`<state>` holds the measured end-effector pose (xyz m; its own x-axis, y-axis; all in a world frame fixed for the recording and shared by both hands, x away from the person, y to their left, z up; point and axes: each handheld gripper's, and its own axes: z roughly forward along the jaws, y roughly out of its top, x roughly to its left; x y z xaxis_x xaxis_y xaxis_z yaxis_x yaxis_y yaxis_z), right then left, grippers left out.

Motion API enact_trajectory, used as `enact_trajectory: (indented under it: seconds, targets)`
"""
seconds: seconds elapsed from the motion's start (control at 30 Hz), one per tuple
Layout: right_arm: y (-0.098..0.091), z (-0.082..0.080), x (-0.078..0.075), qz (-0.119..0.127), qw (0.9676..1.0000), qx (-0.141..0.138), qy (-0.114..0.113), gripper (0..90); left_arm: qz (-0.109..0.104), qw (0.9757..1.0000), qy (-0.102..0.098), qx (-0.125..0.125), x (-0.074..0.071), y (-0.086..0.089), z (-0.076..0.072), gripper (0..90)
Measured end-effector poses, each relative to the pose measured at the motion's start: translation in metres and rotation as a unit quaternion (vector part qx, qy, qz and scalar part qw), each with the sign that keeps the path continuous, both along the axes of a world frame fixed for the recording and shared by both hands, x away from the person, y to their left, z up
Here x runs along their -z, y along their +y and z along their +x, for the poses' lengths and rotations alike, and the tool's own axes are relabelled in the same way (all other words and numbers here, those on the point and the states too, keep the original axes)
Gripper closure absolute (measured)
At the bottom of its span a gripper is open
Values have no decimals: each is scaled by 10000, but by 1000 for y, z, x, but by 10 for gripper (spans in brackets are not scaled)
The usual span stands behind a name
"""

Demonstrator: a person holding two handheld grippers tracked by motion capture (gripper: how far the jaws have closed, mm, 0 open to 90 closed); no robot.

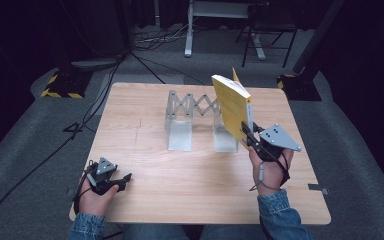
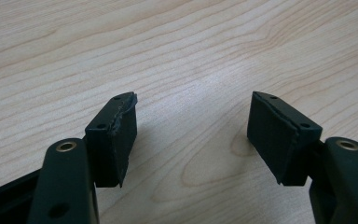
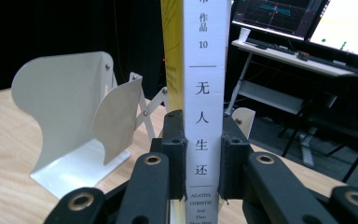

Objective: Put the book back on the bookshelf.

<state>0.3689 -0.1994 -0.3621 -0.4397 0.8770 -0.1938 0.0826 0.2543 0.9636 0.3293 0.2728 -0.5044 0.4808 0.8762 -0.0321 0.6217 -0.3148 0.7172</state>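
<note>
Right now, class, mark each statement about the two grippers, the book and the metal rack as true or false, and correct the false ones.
1. The right gripper clamps the yellow book by its spine. True.
2. The left gripper holds a pen. False: its jaws stand open over bare table.
3. The book stands inside the metal rack. False: it is held up just to the rack's right.
4. The rack is on the wooden table. True.
5. The book's spine is black. False: it is white with dark print.
</note>
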Motion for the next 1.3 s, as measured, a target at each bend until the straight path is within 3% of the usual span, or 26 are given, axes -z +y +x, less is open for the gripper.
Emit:
enact_trajectory:
  seconds: [0.17,0.3,0.67,0.9,1.17,1.3]
  targets:
    - [3,10,3,388,9991,138,77,767,10,10000,12,-20,0,-1,0,339]
    - [7,16,5,329,9991,260,15,767,18,10000,19,-16,0,-1,0,341]
    - [20,29,19,473,9980,403,-150,767,48,10000,-16,-32,0,-2,0,345]
    - [21,40,25,646,9962,573,-85,767,45,10000,-18,-28,0,-3,0,345]
    - [24,49,39,627,9964,556,103,766,29,10000,-2,-40,0,-4,0,341]
    - [22,51,44,734,9955,568,170,766,35,10000,-11,-33,0,-4,1,338]
